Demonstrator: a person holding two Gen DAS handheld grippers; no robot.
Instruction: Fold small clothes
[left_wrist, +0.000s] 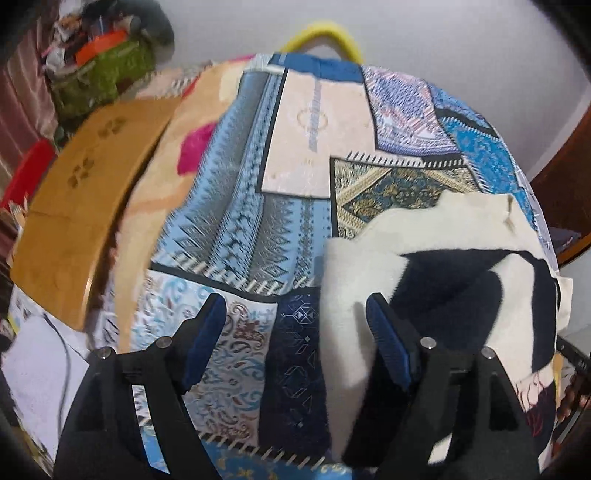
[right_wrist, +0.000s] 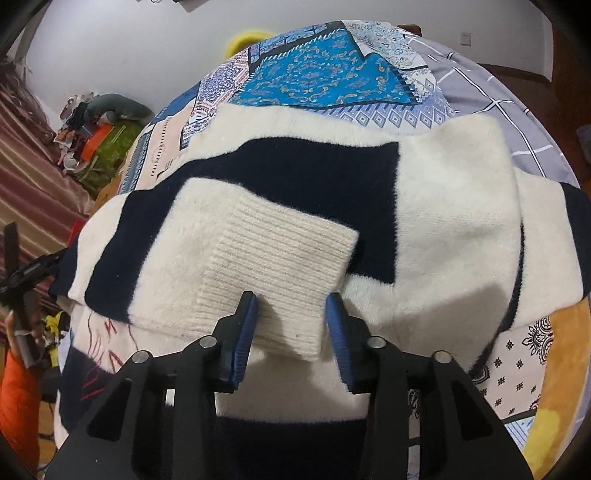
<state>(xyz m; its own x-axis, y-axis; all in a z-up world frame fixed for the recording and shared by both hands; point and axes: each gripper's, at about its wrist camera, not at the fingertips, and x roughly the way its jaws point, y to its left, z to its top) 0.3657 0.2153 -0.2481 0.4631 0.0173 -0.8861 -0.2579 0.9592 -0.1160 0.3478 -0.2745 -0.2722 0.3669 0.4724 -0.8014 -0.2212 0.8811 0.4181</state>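
A cream and navy fuzzy sweater (right_wrist: 424, 236) lies spread on the patchwork bedspread (right_wrist: 317, 70). One sleeve is folded across its body, and the ribbed cream cuff (right_wrist: 280, 258) lies between the fingers of my right gripper (right_wrist: 291, 321), which is open around the cuff's edge. In the left wrist view the sweater (left_wrist: 443, 266) lies at the right. My left gripper (left_wrist: 295, 325) is open over the bedspread (left_wrist: 243, 206), its right finger (left_wrist: 388, 332) at the sweater's left edge, nothing held.
A tan wooden board (left_wrist: 81, 206) lies at the bed's left side. A green bag with clutter (left_wrist: 99, 70) and a yellow hoop (left_wrist: 325, 33) stand behind. A grey checked sheet (right_wrist: 498, 85) covers the far right.
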